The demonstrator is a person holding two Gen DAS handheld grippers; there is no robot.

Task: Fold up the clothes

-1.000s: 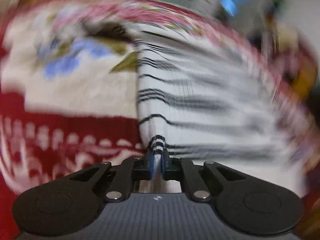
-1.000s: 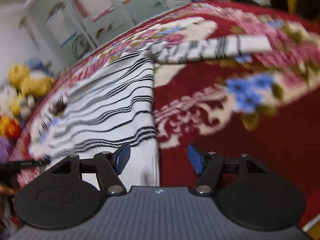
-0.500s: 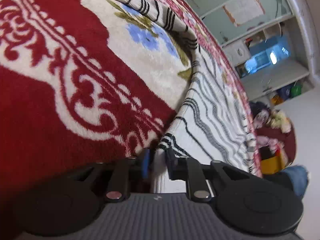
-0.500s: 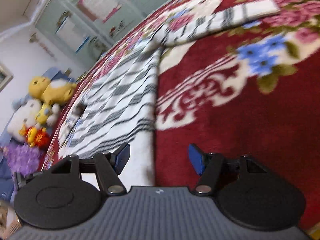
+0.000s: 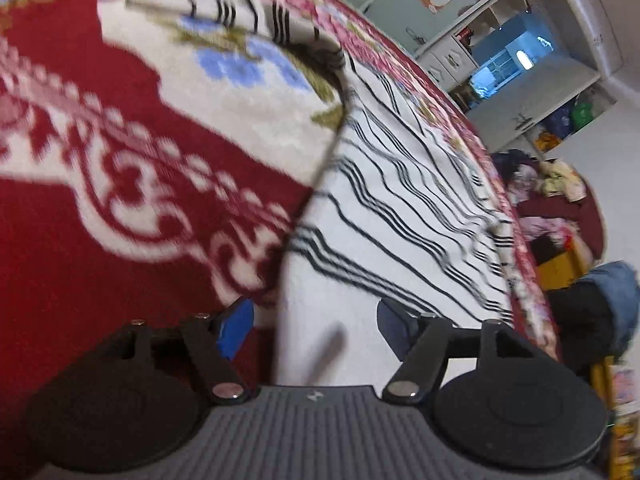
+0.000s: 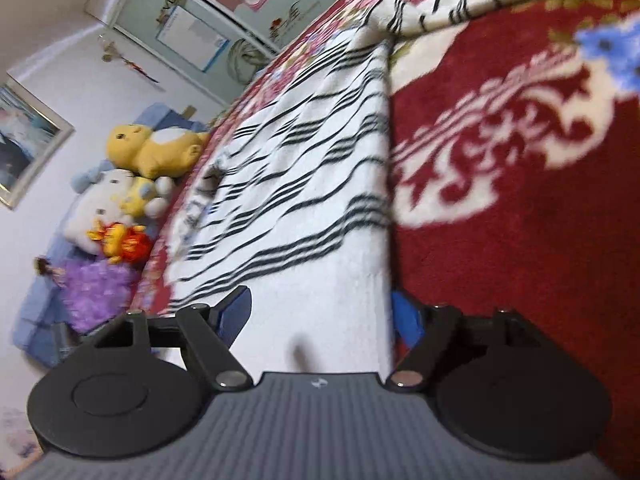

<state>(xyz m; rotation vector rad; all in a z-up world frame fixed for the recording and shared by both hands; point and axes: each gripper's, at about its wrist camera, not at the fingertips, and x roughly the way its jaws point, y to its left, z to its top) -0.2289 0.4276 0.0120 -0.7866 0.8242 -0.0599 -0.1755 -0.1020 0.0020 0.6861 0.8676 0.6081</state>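
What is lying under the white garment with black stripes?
The white knitted garment with black stripes lies flat on a red carpet with white and floral patterns. Only carpet shows around its edges; whatever is directly beneath the fabric is covered.

Soft knitted striped sweater (image 5: pixel 400 208) lies on a plush pile carpet (image 5: pixel 100 240).

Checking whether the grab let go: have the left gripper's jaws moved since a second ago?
Yes. The left gripper was pinched on the striped sweater hem; its jaws now stand apart on either side of the hem, one over the red carpet.
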